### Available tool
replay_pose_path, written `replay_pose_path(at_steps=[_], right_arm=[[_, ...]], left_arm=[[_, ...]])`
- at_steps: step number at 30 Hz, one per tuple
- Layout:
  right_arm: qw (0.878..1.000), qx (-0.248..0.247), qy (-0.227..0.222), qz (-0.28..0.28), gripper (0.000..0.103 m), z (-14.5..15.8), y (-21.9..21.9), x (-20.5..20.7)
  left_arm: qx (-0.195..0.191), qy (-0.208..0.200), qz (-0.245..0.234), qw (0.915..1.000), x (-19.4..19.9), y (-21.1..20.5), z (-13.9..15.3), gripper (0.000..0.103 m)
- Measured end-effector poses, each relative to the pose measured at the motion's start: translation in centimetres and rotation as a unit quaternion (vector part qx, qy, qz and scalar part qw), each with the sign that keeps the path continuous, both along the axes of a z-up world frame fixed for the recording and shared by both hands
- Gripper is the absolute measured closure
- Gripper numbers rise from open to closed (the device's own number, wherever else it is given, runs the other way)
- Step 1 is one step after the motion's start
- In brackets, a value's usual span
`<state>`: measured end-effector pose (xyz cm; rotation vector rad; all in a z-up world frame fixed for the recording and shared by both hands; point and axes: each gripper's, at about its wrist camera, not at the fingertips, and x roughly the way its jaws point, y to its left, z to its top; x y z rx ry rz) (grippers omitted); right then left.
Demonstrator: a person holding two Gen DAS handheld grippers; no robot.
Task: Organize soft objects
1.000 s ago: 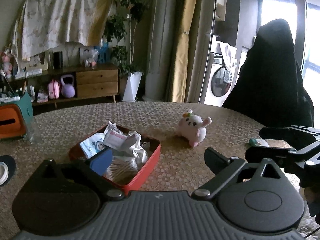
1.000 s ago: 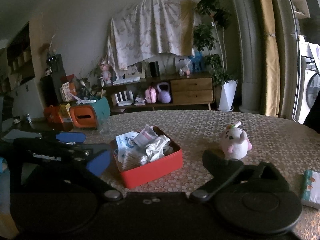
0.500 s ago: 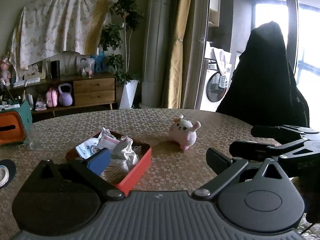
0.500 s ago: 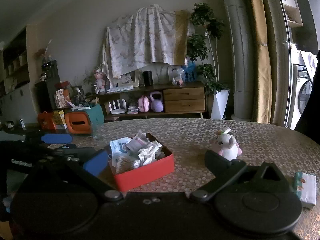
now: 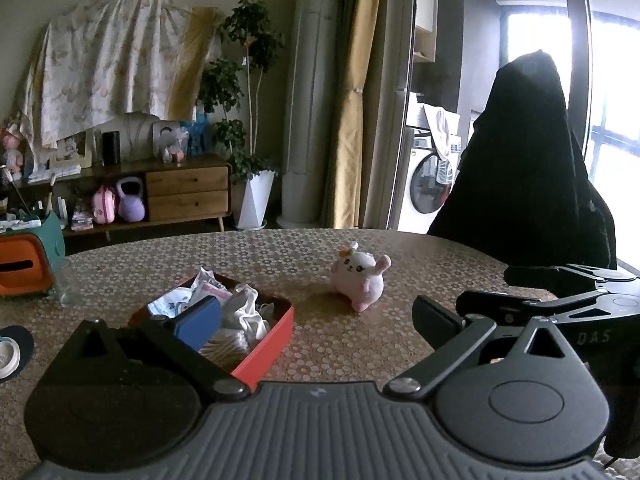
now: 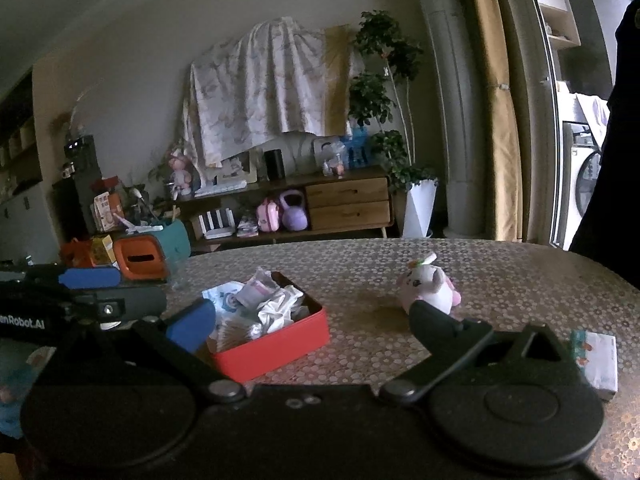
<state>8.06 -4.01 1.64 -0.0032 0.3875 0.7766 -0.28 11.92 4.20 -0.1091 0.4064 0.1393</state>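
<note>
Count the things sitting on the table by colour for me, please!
Pink: 1, the plush toy
Red: 1, the box of soft bits
Orange: 1, the tissue holder
White: 1, the tissue pack
Clear: 1, the glass
Total: 5

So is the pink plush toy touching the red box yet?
Apart. The left wrist view shows bare table between the pink plush toy and the red box.
</note>
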Motion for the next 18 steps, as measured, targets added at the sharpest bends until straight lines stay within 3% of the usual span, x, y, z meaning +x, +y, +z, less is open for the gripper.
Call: replay_pose_path(at_steps=[18], right_arm=[[1.0, -0.003, -0.02, -0.019, 0.0, 0.4, -1.1, -1.9]], left_arm=[[0.009, -0.006, -0.014, 0.9998, -0.9, -1.2, -0.1, 0.001]])
